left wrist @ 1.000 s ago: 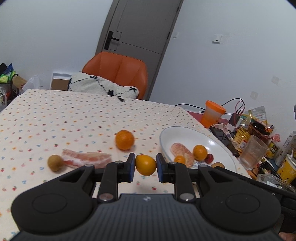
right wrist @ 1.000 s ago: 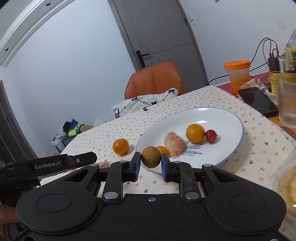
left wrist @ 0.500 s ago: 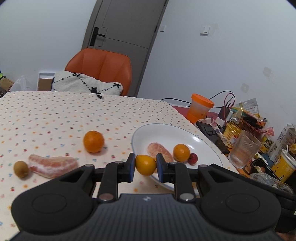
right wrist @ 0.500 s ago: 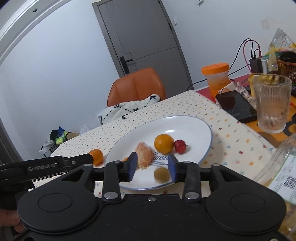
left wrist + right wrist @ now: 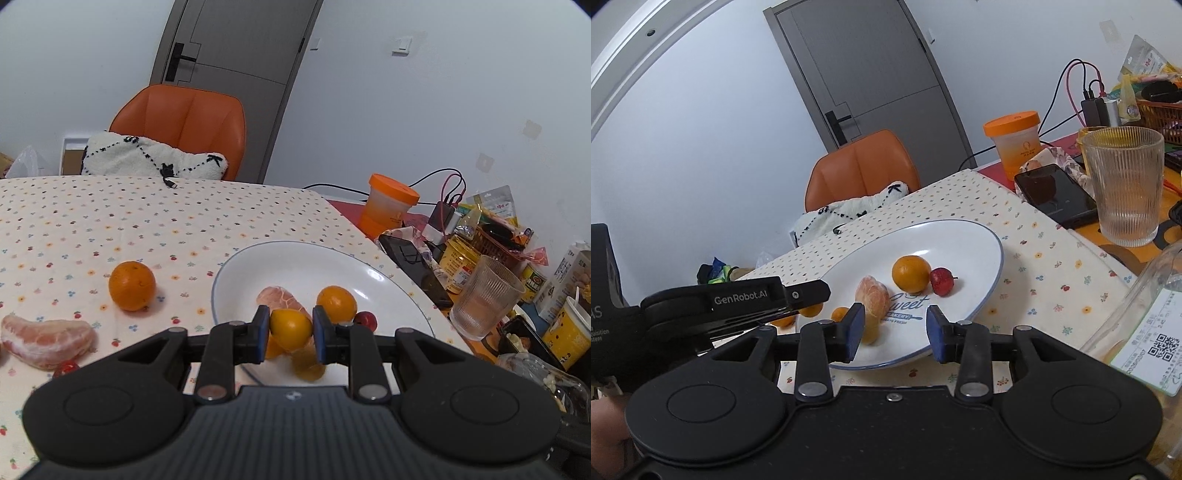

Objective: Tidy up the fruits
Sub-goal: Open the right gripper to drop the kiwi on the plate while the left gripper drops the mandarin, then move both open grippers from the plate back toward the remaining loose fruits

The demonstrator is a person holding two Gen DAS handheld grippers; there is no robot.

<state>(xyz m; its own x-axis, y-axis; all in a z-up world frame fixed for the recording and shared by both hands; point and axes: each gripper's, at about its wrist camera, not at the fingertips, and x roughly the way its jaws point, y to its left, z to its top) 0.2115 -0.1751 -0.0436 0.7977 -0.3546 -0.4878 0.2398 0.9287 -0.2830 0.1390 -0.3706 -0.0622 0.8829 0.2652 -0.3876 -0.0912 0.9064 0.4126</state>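
- I see the table (image 5: 110, 229) under a cream cloth dotted with small flowers; it carries everything in front of me.
- The round white plate with a thin blue rim (image 5: 369, 273) lies on the cloth toward the table's right side, with blue lettering printed on its middle in my right wrist view.
- My left hand-held gripper (image 5: 290, 334) hangs over the near edge of that plate, its blue pads pinching a small yellow-orange round fruit (image 5: 290, 328) from both sides.
- My right hand-held gripper (image 5: 895, 330) is spread wide with nothing between its fingers, also over the plate's near rim.
- A tall ribbed clear glass (image 5: 1123, 184) stands right of the plate, off the cloth, beside a black phone (image 5: 1056, 195).
- A peeled pink citrus segment (image 5: 46, 341) lies on the cloth at the left, well apart from the plate.
- A whole orange tangerine (image 5: 132, 285) sits on the cloth between that segment and the plate.
- On the plate rest a second peeled pink segment (image 5: 873, 295), an orange tangerine (image 5: 911, 274) and, touching it, a small red fruit with a stem (image 5: 942, 281).
- A small brownish-yellow round fruit (image 5: 870, 332) lies on the plate just beside my right gripper's left pad.
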